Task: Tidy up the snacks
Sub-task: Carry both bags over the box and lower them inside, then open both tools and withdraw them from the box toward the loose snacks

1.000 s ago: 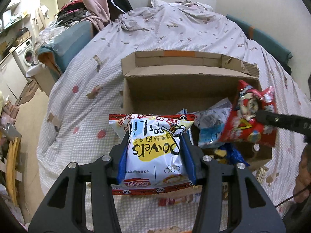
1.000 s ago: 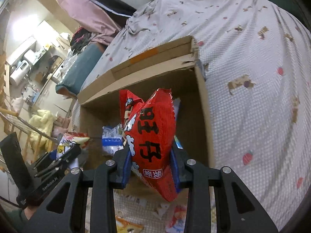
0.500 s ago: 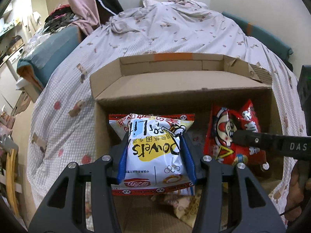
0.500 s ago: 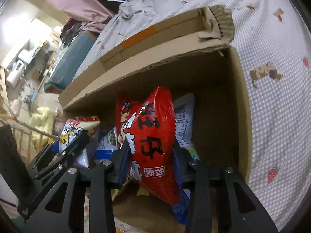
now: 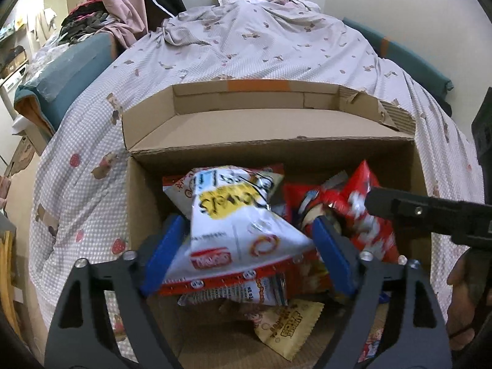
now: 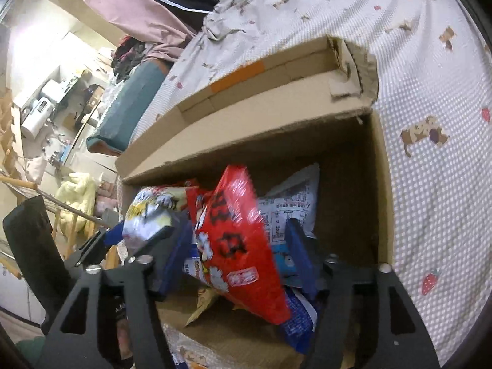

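Observation:
An open cardboard box (image 5: 270, 135) stands on the bed. My left gripper (image 5: 246, 252) is open inside the box; the white and yellow snack bag (image 5: 236, 221) lies loose between its spread blue pads, tilted. My right gripper (image 6: 240, 255) is open too; the red snack bag (image 6: 240, 246) leans between its pads, apart from them. The red bag (image 5: 356, 215) also shows in the left wrist view beside the right gripper's finger (image 5: 427, 212). The box (image 6: 276, 117) and the white bag (image 6: 147, 218) show in the right wrist view.
Other snack packets lie on the box floor: a tan packet (image 5: 289, 326), a white printed bag (image 6: 292, 206), a blue packet (image 6: 298, 316). The patterned bedspread (image 5: 252, 46) surrounds the box. Cluttered furniture (image 6: 46, 101) stands left of the bed.
Both grippers moved down into the box and opened. The white and yellow bag and the red bag were let go and now tilt loose between the pads.

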`<state>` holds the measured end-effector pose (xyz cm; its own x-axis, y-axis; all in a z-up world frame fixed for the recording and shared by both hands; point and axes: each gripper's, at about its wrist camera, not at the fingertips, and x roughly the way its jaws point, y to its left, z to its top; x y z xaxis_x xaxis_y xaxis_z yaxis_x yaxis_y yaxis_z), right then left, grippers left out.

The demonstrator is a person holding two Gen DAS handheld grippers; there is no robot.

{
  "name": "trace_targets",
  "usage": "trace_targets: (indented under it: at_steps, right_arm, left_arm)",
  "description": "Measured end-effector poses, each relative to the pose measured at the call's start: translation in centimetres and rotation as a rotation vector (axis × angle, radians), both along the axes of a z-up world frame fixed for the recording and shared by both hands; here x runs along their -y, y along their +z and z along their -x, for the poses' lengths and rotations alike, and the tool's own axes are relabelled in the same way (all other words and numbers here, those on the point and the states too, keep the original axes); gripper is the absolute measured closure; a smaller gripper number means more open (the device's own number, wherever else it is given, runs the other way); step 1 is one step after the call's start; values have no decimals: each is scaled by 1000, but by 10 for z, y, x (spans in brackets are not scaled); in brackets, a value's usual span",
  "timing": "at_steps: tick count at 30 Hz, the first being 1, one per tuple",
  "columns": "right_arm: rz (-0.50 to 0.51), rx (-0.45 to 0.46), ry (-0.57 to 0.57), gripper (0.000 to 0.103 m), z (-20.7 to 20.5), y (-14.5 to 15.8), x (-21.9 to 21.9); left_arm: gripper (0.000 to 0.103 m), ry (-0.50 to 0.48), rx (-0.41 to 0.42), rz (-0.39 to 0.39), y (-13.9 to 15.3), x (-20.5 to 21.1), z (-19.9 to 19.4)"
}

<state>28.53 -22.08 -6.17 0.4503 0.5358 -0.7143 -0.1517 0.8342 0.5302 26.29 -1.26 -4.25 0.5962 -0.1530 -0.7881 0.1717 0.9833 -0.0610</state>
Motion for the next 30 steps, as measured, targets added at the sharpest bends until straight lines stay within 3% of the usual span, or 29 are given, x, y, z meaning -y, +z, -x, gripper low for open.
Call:
trace_targets:
  at_steps: [2, 3, 13, 23, 30]
  right_arm:
    - [23, 21, -17, 16, 2, 4, 2]
    - [22, 27, -26, 15, 2, 5, 3]
    - [-24, -10, -46, 15, 0, 4, 15]
    - [-1, 21, -45, 15, 20, 18, 20]
    - [32, 27, -54, 15, 45, 29, 27]
  left_arm:
    - [17, -1, -9, 1, 0, 1, 1]
    - [17, -2, -13, 7, 0, 0, 2]
    - [17, 4, -5, 30, 11, -3, 12]
    - [17, 75, 80, 50, 38, -21, 38]
    - [17, 109, 86, 7, 46, -34, 63]
